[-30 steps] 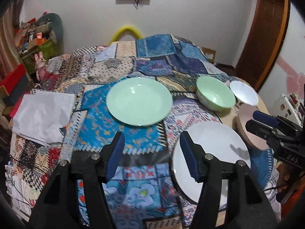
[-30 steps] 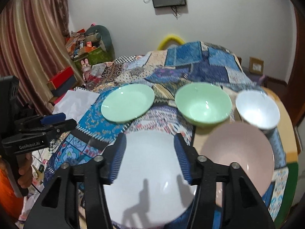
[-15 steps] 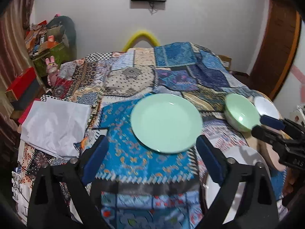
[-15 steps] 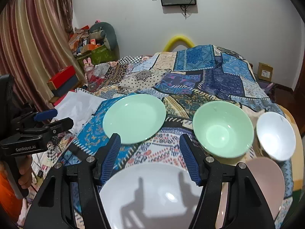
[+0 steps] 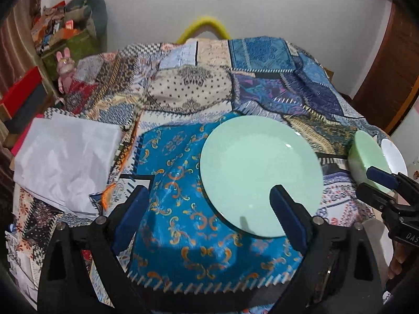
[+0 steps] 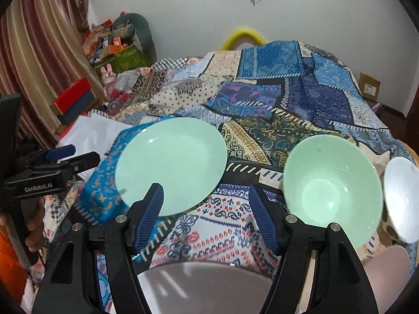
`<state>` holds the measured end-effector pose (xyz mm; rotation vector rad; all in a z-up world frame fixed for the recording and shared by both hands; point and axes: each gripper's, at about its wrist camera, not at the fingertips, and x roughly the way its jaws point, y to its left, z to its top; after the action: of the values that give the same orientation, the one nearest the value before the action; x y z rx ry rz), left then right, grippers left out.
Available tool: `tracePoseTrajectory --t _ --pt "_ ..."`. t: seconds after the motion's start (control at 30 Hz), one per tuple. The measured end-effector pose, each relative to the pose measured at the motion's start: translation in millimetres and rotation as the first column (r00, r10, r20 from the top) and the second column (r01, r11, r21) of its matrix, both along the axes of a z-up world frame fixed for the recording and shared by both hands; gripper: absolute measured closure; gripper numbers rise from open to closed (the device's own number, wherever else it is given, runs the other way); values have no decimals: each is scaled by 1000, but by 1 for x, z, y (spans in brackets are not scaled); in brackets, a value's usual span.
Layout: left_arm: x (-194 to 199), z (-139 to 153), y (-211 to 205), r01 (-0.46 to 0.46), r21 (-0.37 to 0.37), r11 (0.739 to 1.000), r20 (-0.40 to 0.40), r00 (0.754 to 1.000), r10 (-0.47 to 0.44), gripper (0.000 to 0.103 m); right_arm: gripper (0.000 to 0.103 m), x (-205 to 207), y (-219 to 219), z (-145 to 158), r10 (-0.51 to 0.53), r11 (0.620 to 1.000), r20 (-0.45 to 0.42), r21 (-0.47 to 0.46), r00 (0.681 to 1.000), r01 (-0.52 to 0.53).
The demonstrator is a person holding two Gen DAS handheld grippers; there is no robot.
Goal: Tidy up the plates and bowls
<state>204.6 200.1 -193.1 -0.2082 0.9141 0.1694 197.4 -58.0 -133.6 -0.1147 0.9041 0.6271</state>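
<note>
A pale green plate lies flat on the patchwork cloth. My left gripper hovers just short of it, wide open and empty; its right finger overlaps the plate's near rim in the picture. My right gripper hangs between the plate and a green bowl, its jaws opening with only cloth behind them. A white bowl stands right of the green bowl. A white plate lies under the right gripper, and a pink plate sits at the lower right.
A crumpled white sheet lies on the cloth at the left. Boxes and clutter pile up by the curtain at the back left. A yellow chair back rises behind the table. A hand holds the left gripper's handle.
Both grippers have moved forward and lower over the table, toward the green plate. The left jaws have spread much wider and the right jaws a little. The white plate has slipped below both views.
</note>
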Motion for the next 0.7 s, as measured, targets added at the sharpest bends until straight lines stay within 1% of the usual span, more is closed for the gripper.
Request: tracePoseTrajectory --t 0.17,0.33,0.37,0.43,0.5,0.63,0.7 --pt "15 -18 6 21 -5 1000 -29 999 -21 10 40 8 12 -14 24 999 -36 -21 999 -25" --pt "27 -32 11 38 -34 999 -55 998 -40 28 56 17 22 -26 46 998 -94 -34 994 -50" --pt "29 -34 12 41 -45 998 -60 997 -43 30 57 18 24 -27 45 998 -102 -40 994 -50" --pt "32 -37 14 46 -62 997 -63 997 -49 38 61 22 27 -31 44 997 -112 -51 993 -50" --pt "36 -40 15 52 -75 996 -67 996 -57 44 65 26 29 -34 44 997 -125 -59 991 -51" --pt "43 -45 12 76 -96 992 -77 994 -84 57 68 32 33 -41 37 995 -137 -86 990 -50" --pt "46 -47 10 88 -98 991 -80 992 -96 59 68 34 34 -45 30 995 -139 -89 990 -43"
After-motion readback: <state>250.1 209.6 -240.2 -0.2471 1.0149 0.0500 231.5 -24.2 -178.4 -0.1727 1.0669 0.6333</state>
